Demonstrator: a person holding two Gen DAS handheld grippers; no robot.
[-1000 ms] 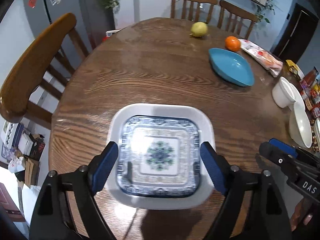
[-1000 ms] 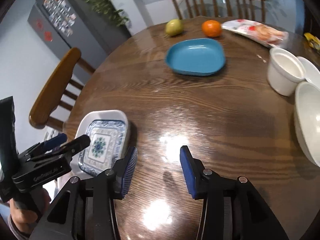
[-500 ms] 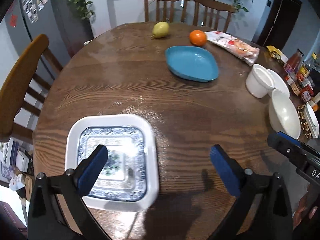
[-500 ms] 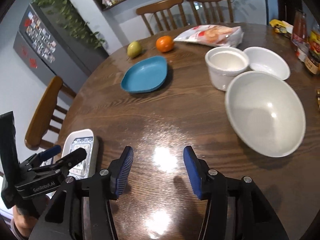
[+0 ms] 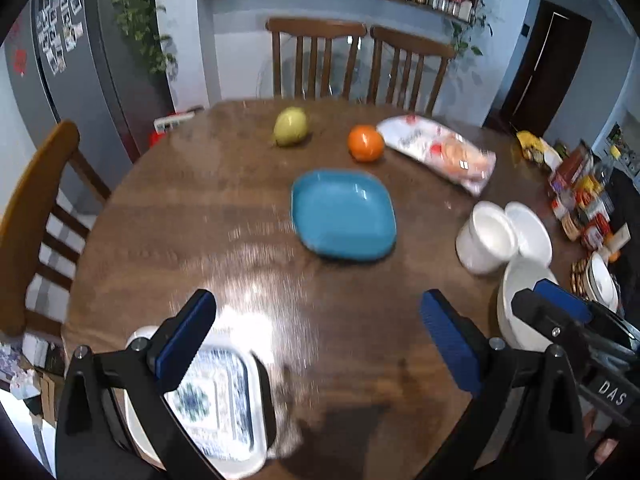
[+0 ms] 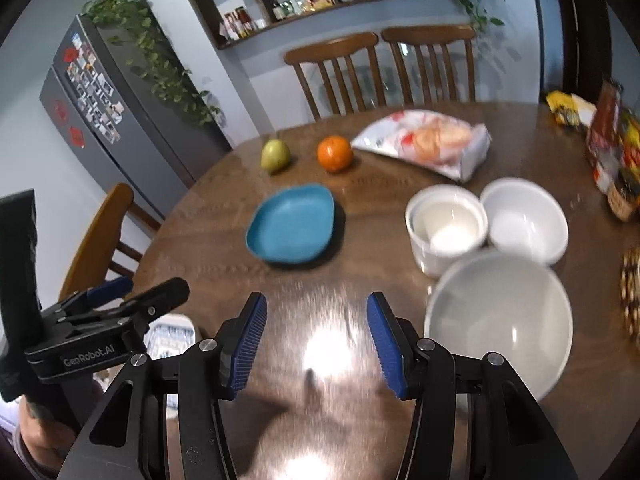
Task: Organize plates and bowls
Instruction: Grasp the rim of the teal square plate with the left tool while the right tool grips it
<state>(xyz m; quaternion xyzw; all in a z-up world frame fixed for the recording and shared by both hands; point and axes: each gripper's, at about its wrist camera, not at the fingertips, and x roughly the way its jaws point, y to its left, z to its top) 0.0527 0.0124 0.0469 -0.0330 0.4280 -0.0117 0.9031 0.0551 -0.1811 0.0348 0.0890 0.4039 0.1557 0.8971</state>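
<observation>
Your left hand-held gripper (image 5: 316,336) gapes empty above the round wooden table (image 5: 240,216); beside it lies the white square blue-patterned plate (image 5: 216,400). Your right hand-held gripper (image 6: 316,344) stands half-open, empty.

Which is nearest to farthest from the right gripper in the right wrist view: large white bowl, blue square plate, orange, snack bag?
From the right gripper:
1. Large white bowl, just to its right.
2. Blue square plate, ahead, slightly left.
3. Round orange, beyond the plate.
4. Clear plastic snack bag, far right; close to the orange, though its bulk lies farther.
</observation>
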